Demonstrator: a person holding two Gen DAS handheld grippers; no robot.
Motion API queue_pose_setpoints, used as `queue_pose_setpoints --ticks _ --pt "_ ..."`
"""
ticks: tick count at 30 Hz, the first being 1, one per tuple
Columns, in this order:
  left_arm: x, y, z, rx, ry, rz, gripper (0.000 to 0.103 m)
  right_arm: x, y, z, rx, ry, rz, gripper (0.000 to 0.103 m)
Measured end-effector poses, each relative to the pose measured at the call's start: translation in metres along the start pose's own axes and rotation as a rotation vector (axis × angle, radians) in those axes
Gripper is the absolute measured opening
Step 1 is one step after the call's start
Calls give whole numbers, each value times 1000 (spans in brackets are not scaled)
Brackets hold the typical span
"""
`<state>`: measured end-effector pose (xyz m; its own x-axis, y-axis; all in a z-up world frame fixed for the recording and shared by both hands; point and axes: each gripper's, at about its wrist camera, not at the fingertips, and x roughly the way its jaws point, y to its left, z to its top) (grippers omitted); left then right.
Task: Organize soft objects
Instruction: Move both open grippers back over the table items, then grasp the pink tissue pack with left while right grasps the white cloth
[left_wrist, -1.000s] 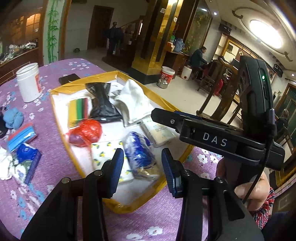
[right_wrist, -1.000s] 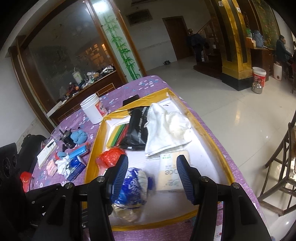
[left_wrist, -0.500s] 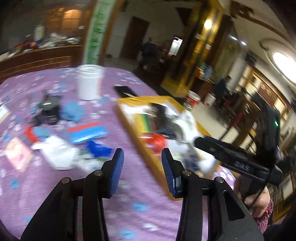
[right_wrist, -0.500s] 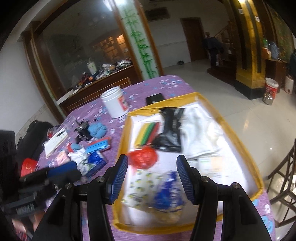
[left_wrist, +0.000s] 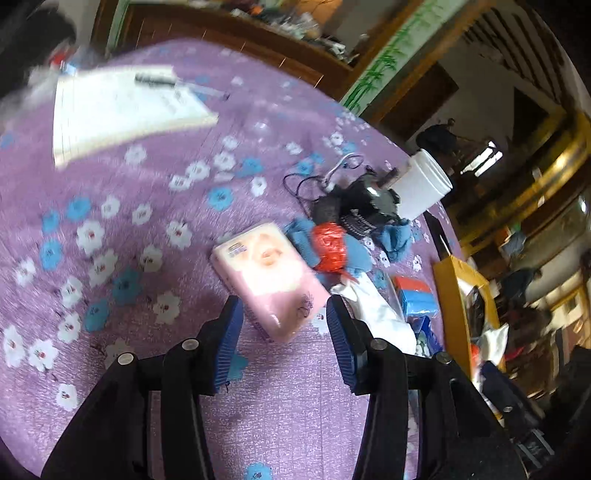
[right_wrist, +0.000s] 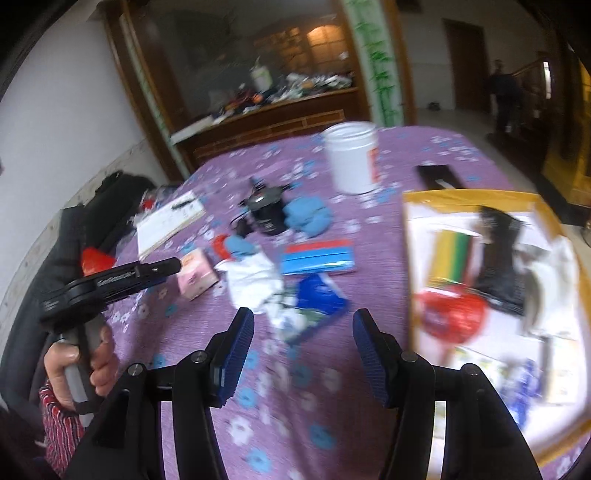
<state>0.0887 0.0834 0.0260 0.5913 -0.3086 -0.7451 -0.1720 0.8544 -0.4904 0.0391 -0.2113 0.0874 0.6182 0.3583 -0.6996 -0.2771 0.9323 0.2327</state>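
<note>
A pink tissue pack (left_wrist: 266, 273) lies on the purple flowered tablecloth, its near end just ahead of my left gripper (left_wrist: 284, 343). That gripper's jaws are opening and the pads do not touch the pack. The right wrist view shows the same pack (right_wrist: 195, 273) under the left gripper's tip. My right gripper (right_wrist: 303, 354) hangs open and empty over the cloth, with a blue packet (right_wrist: 321, 295) and a white cloth (right_wrist: 255, 280) just ahead. The yellow-rimmed tray (right_wrist: 461, 195) at the right holds a red bag (right_wrist: 450, 314), a black bag (right_wrist: 498, 258) and other soft items.
Beyond the pink pack lie a small red bag (left_wrist: 328, 247), blue cloths (left_wrist: 395, 236), a black device with a cord (left_wrist: 365, 210) and a white jar (left_wrist: 424, 188). A notebook (left_wrist: 122, 107) sits far left. A red-and-blue pack (right_wrist: 317, 254) and a black phone (right_wrist: 437, 173) lie near the tray.
My left gripper swung from over the tray to the loose items and now stands over the pink pack with wider jaws. My right gripper also swung left, off the tray.
</note>
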Motion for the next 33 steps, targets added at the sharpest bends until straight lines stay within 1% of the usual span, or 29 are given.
queue_pose_setpoints --ticks 1,3,6,8,10,13,14,15,17,18,19,21,22,24,25,28,30,31,33 --pt "3 2 1 -13 8 -10 45 12 8 5 -4 21 4 58" --pt "6 3 1 -28 5 -2 45 25 16 10 -2 37 25 58" --pt "12 6 2 -61 -11 3 63 43 29 19 -4 52 54 58" --pt "15 3 1 -69 -27 -4 64 53 38 23 -21 50 52 58" --pt "20 -2 4 -54 -25 -4 65 59 42 23 -25 47 62 58" --pt "30 -10 3 1 -2 49 70 64 38 20 -22 32 72 58" --pt "33 -16 1 41 -25 86 71 66 36 19 -18 29 69 58" --pt "33 -19 1 61 -32 114 72 69 33 19 -13 30 66 58" --pt "39 -25 0 106 -47 154 72 73 28 17 -6 38 67 58" --pt "39 -25 0 113 -52 160 71 74 26 18 -1 39 68 58" --pt "39 -25 0 121 -58 172 60 74 25 19 3 39 69 58" --pt "36 -23 0 135 -72 191 48 73 26 19 2 38 75 58" --pt "33 -23 1 133 -80 188 40 73 28 19 -8 41 76 58" --pt "25 -22 1 137 -109 192 30 75 35 18 -31 55 74 58" --pt "22 -22 1 139 -118 188 28 77 38 18 -42 65 73 58" --pt "16 -25 0 155 -139 197 27 87 49 22 -84 110 61 59" --pt "16 -25 0 158 -132 186 27 94 57 25 -126 112 27 62" --pt "17 -25 0 155 -122 178 27 99 61 26 -151 117 4 67" --pt "18 -23 2 142 -111 171 27 111 66 26 -203 137 -38 68"
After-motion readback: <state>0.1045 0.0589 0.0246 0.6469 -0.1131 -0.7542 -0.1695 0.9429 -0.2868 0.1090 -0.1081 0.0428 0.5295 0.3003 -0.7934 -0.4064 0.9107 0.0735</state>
